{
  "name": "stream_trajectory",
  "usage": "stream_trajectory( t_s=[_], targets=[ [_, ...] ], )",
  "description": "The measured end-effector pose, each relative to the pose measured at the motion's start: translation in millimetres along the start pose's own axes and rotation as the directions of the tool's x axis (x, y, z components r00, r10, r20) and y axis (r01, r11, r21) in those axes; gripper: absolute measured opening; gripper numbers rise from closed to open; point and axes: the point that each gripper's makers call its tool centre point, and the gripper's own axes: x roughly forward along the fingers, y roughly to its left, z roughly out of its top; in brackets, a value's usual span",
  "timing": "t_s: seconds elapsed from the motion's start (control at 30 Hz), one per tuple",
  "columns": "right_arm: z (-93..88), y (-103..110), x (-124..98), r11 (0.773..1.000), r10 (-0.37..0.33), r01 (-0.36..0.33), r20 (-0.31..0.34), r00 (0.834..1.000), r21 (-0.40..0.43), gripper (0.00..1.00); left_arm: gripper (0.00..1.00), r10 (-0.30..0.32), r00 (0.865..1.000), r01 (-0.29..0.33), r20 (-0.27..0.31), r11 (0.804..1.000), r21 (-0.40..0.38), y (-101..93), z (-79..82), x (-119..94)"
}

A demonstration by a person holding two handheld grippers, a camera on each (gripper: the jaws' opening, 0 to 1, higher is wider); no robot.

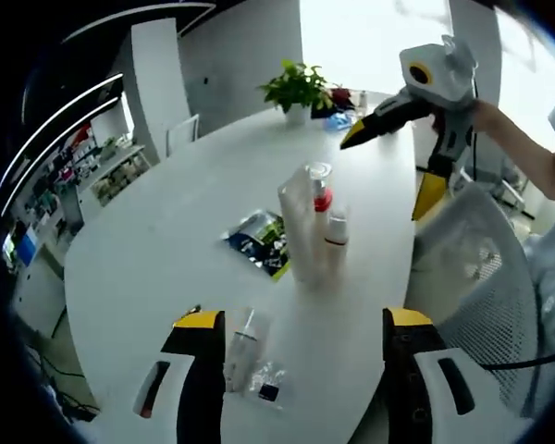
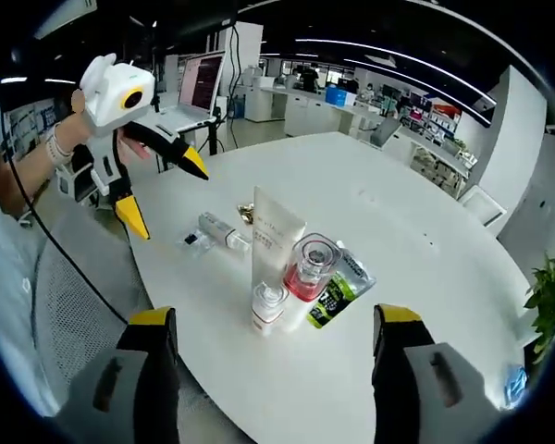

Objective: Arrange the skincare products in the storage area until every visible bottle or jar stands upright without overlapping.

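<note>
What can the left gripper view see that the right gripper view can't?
Left gripper view: a bright window and the whole right gripper from outside, jaws open. Right gripper view: an open laptop and the whole left gripper from outside, jaws open. Both: the white table, the standing white tube, the red-capped bottle, the green packet, the small tube lying flat and the potted plant.

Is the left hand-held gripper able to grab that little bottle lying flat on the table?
Probably yes. The little bottle lies just ahead of the left hand-held gripper, between its open jaws, with bare table around it and nothing in the way.
</note>
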Motion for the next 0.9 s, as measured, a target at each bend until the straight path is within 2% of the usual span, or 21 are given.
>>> stream_trajectory(
  t_s=[0.13,0.37,0.47,0.8,0.9],
  targets=[
    [2.2,-1,1,1.000,-0.003,0.003,-0.002,1.000,-0.019,0.94,0.76,0.018,1.000,-0.018,0.000,1.000,-0.010,4.1,-1.9,-6],
    [10.0,0,1,0.999,-0.012,0.012,0.012,1.000,-0.039,0.99,0.87,0.046,0.999,-0.046,0.000,0.999,-0.012,12.0,-6.1,-17],
    [11.4,-1,1,0.999,-0.014,0.014,0.010,1.000,-0.041,0.99,0.95,0.054,0.999,-0.054,0.006,0.998,-0.014,14.9,-7.1,-19],
    [14.2,-4,1,0.998,-0.032,0.032,0.007,0.999,-0.056,1.00,0.97,0.063,0.998,-0.063,0.011,0.998,-0.005,21.8,-10.6,-20],
    [14.5,-7,1,0.997,-0.042,0.042,0.004,0.999,-0.062,1.00,0.97,0.057,0.998,-0.057,-0.006,0.998,-0.004,24.4,-15.2,-16]
  ],
)
